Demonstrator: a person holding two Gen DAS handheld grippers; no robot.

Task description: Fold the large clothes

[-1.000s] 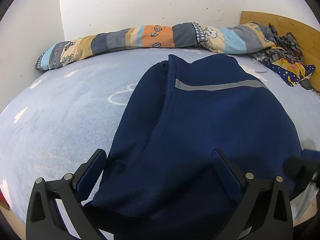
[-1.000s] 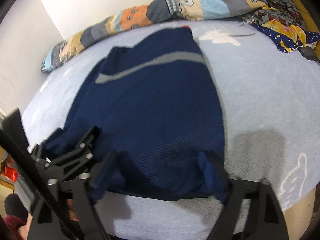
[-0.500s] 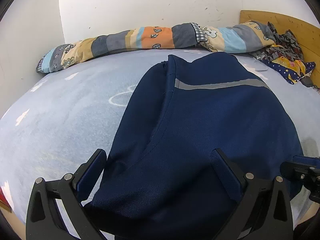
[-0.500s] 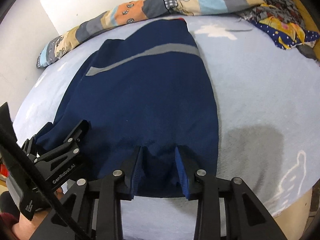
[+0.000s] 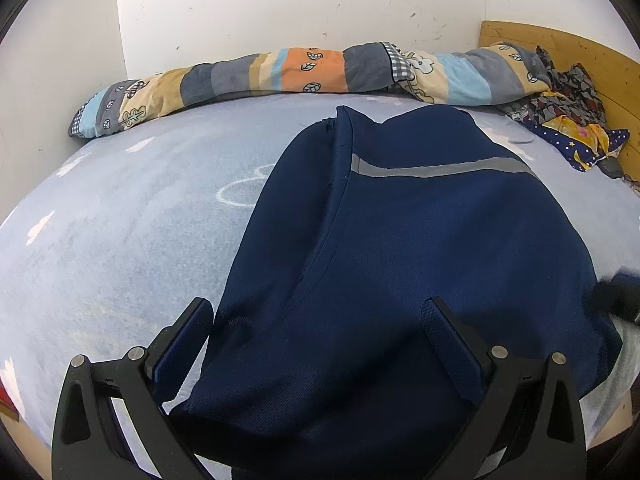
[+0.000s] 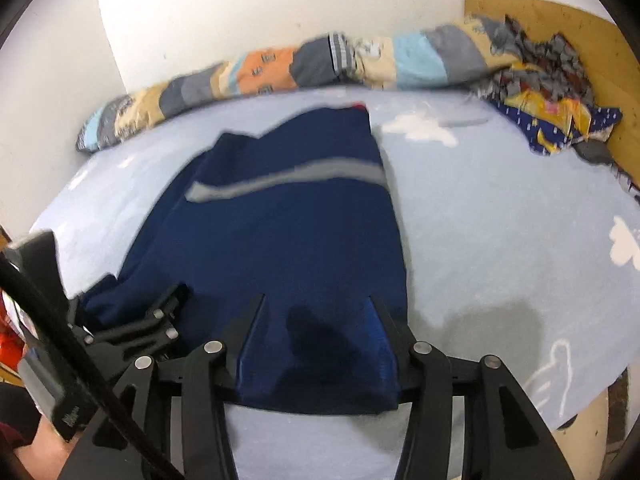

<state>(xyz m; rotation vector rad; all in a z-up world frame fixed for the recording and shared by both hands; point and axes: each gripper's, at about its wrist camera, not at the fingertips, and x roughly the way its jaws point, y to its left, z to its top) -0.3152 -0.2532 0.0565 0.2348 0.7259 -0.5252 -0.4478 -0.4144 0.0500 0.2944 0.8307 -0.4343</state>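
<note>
A navy garment (image 5: pixel 420 240) with a grey stripe lies flat on the light blue bed sheet (image 5: pixel 120 220). My left gripper (image 5: pixel 318 308) stands wide open over its near left hem, with cloth lying between the fingers. In the right wrist view the garment (image 6: pixel 280 232) runs away from me, and my right gripper (image 6: pixel 317 300) sits at its near right hem. Its jaws are opening, with the hem still between them and slack. The left gripper (image 6: pixel 160 320) shows at that view's left, and the right gripper (image 5: pixel 620 296) is a blur at the left wrist view's right edge.
A rolled patchwork quilt (image 5: pixel 300 72) lies along the wall at the far side. A heap of patterned clothes (image 5: pixel 568 120) sits against the wooden headboard (image 5: pixel 580 52) at the far right. The bed's near edge runs just under both grippers. A person's hand (image 6: pixel 36 452) shows at lower left.
The right gripper's jaws narrowed onto the hem half a second ago and have since widened again, and its view has lifted a little. The left gripper has not moved.
</note>
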